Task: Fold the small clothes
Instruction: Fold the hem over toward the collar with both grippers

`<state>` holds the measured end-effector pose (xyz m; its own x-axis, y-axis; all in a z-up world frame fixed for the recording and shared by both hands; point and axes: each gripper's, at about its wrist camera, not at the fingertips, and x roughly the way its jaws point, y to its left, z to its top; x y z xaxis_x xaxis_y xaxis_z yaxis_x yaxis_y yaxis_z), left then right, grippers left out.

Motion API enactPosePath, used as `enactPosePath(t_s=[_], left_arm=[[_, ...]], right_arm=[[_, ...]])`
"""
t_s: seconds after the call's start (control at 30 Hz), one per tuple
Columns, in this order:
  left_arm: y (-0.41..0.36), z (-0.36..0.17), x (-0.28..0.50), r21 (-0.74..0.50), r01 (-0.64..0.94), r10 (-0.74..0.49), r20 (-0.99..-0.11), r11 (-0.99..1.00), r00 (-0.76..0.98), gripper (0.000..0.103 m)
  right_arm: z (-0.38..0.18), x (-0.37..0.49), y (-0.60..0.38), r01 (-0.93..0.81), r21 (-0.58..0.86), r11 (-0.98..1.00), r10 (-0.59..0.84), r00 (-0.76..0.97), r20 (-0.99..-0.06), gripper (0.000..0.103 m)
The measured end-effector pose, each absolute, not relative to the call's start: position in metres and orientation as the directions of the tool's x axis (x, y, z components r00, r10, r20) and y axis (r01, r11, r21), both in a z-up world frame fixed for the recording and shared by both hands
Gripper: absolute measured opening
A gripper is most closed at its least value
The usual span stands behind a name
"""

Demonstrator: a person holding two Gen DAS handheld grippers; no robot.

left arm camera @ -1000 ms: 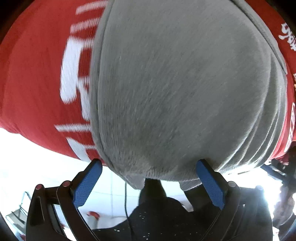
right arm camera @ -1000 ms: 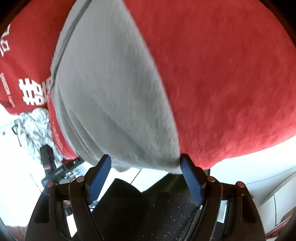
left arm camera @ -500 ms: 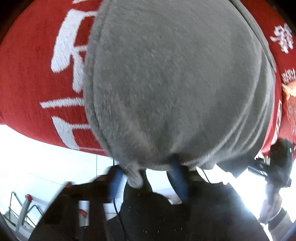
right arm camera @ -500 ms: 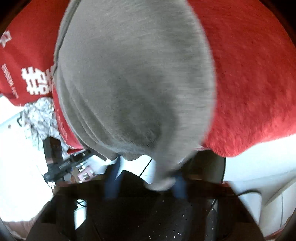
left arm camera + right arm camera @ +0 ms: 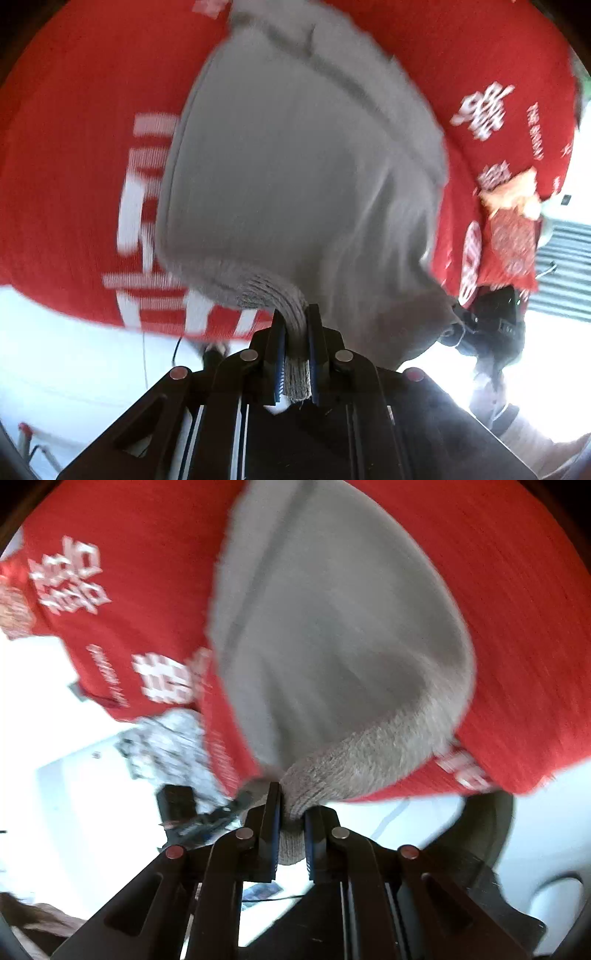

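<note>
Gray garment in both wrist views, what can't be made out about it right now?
- Left wrist: the gray garment's far end is cut off by the top edge; blur softens its folds.
- Right wrist: what kind of garment it is stays unclear.
- Both: white print on the red cloth is smeared, unreadable.

Right gripper (image 5: 293, 825): jaws have just been closing and now pinch the ribbed hem of the grey knit garment (image 5: 332, 646), a fold of it bunched between the blue pads. Garment lies over a red cloth (image 5: 517, 627) with white printed characters. A patterned grey-white fabric (image 5: 166, 746) sits left, blurred.
</note>
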<state>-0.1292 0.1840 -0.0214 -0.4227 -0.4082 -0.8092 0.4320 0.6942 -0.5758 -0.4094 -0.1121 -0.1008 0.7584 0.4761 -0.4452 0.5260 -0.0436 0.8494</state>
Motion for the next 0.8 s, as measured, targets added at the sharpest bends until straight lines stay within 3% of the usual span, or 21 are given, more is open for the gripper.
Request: enactPosePath(t_s=[0.27,0.43,0.57,0.8], left_arm=[[0.112,0.028,-0.045,-0.63,0.424,-0.57,-0.774,0.65,-0.276,0.011],[0.062,0.048,0.014,-0.608,0.455,-0.6,-0.779,0.651,-0.182,0.011],[0.016,0.037,0.045,-0.557,0.475,-0.579,-0.807,0.682,-0.116,0.011],[-0.048,-0.024,0.088,-0.413,0.474,-0.438,-0.897,0.778,-0.062,0.011]], right_arm=[[-0.05,-0.358,-0.202,0.371,0.928,-0.026,0.388,0.86,-0.332,0.012],[-0.03,-0.307,-0.257,0.345,0.938,0.035,0.374,0.866,-0.332,0.012],[-0.032,-0.273,-0.304,0.35,0.935,0.056,0.357,0.868,-0.346,0.012],[-0.088,-0.224,-0.355,0.462,0.887,0.009,0.359,0.826,-0.434,0.011]])
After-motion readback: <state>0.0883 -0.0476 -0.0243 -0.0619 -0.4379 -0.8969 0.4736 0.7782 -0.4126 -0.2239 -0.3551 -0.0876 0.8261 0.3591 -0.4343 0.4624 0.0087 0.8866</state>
